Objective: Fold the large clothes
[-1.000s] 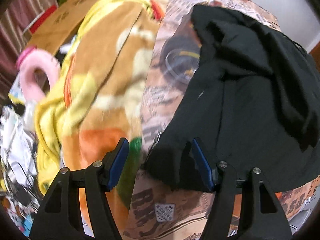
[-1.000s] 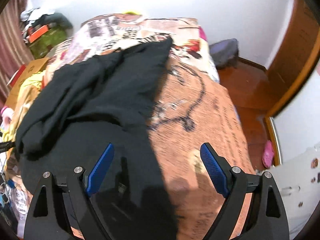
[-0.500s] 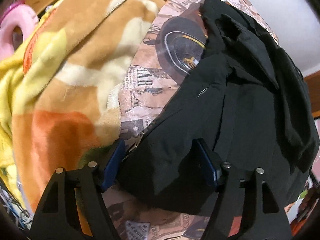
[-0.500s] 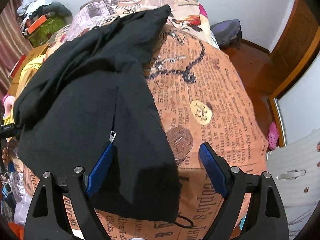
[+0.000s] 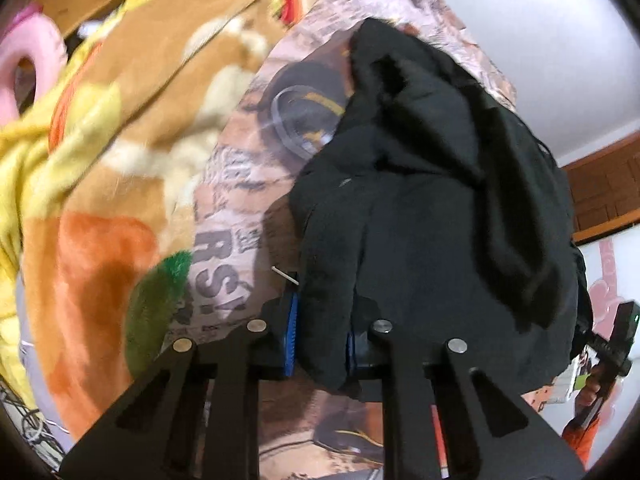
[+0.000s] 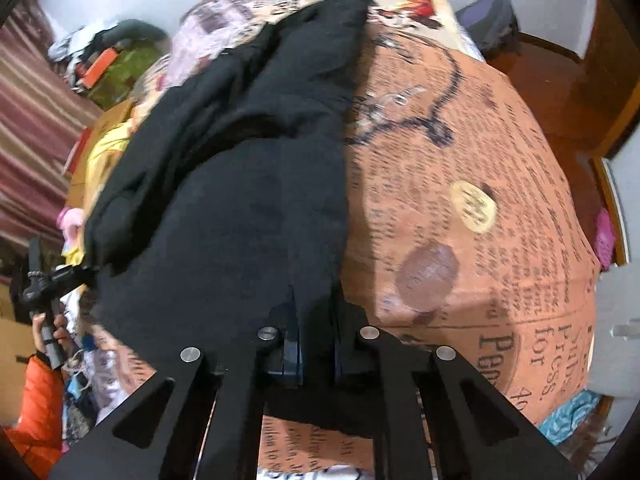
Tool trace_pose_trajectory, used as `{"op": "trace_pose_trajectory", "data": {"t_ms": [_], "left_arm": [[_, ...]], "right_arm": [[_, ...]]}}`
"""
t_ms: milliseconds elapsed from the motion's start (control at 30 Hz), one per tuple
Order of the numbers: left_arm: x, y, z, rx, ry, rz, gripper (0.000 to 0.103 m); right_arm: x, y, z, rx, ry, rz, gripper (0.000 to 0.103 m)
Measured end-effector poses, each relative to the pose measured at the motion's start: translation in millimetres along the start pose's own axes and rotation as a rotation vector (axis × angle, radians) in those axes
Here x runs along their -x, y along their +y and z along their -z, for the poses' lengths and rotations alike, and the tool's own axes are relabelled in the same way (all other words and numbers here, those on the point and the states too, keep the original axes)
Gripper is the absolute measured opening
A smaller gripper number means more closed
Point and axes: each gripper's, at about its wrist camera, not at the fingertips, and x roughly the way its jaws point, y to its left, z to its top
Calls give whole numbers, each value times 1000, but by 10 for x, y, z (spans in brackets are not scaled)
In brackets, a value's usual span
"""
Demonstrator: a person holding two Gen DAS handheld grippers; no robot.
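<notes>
I have the black garment [image 5: 432,216] lying across the bed, on the newspaper-print bedspread [image 5: 224,240]; it runs from the near edge toward the far end by the white wall, bunched into thick folds along its upper half; in the right wrist view the same garment [image 6: 240,208] covers the left half of the bedspread [image 6: 480,184], whose orange right half lies bare.

My left gripper [image 5: 320,336] has its jaws closing, and a fold of the garment's near left corner sits between them; the blue pads [image 5: 291,336] press against the cloth from both sides, so I count it gripped; a small pale tag or zip pull juts out just above the left pad, though I cannot tell which it is.

My right gripper [image 6: 318,344] has its jaws drawn almost together on the garment's near hem; a narrow strip of black cloth passes between the pads [image 6: 292,350] and hangs below them over the bed's edge.

To the left of the garment a plush yellow-and-orange blanket [image 5: 100,152] is heaped beside the bedspread, touching its edge; a pink ring-shaped thing [image 5: 28,68] shows beyond it; both views are somewhat blurred; in the right wrist view a hand [image 6: 52,332] in an orange sleeve [image 6: 36,408] holds the other gripper's handle at far left.
</notes>
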Motion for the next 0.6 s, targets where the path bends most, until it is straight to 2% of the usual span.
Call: {"op": "trace_pose_trajectory", "data": {"t_ms": [200, 367, 500, 600], "left_arm": [[364, -378, -159, -70, -77, 67, 16], [597, -733, -517, -115, -134, 128, 15], [838, -951, -806, -131, -186, 193, 15], [885, -1086, -1083, -142, -212, 210, 15]], "right_arm": [[184, 87, -229, 41, 19, -75, 6], [439, 199, -531, 89, -31, -130, 5], [509, 373, -769, 143, -74, -125, 5], [483, 489, -995, 184, -102, -101, 5]]}}
